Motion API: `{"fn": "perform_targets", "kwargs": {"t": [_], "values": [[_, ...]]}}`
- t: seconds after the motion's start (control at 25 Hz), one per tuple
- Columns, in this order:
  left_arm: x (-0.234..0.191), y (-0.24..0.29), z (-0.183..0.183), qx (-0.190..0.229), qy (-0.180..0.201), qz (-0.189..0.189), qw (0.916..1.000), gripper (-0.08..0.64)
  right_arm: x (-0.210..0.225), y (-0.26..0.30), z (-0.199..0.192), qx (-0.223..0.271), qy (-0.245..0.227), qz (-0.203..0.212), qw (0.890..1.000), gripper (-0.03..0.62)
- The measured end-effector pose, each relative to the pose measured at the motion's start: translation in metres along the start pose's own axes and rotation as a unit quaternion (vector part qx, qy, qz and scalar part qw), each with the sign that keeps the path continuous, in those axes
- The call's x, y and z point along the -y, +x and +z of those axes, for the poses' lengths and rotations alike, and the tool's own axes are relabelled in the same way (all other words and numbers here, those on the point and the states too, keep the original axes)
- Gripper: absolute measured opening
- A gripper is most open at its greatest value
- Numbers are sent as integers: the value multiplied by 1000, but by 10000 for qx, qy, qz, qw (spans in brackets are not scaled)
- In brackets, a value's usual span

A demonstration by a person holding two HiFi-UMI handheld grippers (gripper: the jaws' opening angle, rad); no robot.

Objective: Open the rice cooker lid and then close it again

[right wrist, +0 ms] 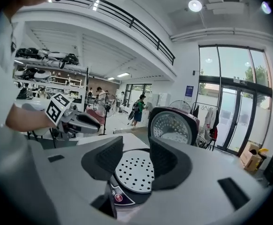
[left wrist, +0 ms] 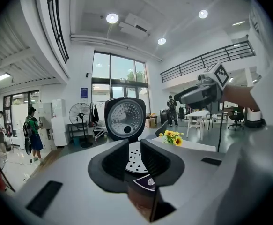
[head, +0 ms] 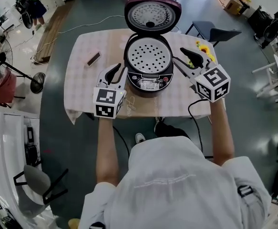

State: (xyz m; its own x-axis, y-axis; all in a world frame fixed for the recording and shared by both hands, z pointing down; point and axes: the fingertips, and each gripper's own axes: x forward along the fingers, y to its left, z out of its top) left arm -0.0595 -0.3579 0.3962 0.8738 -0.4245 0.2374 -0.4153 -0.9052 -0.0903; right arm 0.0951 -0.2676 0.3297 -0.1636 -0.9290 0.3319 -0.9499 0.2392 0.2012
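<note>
The dark maroon rice cooker (head: 148,75) stands mid-table with its lid (head: 152,14) swung upright at the back, baring a white perforated inner plate (head: 149,55). My left gripper (head: 114,72) hovers just left of the cooker's front, open, nothing between its fingers. My right gripper (head: 191,57) hovers to the cooker's right, apart from it, open and empty too. In the left gripper view the left gripper (left wrist: 134,156) frames the plate, with the lid (left wrist: 124,118) behind. In the right gripper view the right gripper (right wrist: 136,157) frames the plate (right wrist: 135,173), lid (right wrist: 173,125) beyond.
The table (head: 86,92) wears a pale checked cloth. On it lie a small dark block (head: 92,59) at the left and yellow flowers (head: 204,48) at the right. A chair (head: 215,32) stands behind, a floor fan (head: 15,70) far left. A cable runs from the cooker.
</note>
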Motion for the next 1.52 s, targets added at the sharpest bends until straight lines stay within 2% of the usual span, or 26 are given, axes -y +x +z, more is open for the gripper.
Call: {"fn": "perform_targets", "kwargs": {"t": [0.08,0.32,0.52,0.84,1.16,1.4,1.52], "values": [[-4,3,-4,-51,-51,34,10000,89,5,10,10,51,-80,142,9999,192],[-25,12,-1,-126,-91,269,9995,89,36,51,46,90,-708,435,9965,192],[-38,29,-4,-231,-129,377,9989,89,61,87,77,235,-756,852,9932,198],[-53,49,-14,-445,-204,454,9978,89,98,145,110,193,-1234,895,9881,198],[-59,58,-26,-551,-333,487,9967,89,115,184,123,-266,-2069,1088,9719,227],[-69,56,-33,-593,-482,587,9953,89,124,215,99,-1328,-2530,1340,9489,249],[-74,56,-41,-644,-583,644,9941,89,127,221,96,-1460,-2537,1385,9461,249]]}}
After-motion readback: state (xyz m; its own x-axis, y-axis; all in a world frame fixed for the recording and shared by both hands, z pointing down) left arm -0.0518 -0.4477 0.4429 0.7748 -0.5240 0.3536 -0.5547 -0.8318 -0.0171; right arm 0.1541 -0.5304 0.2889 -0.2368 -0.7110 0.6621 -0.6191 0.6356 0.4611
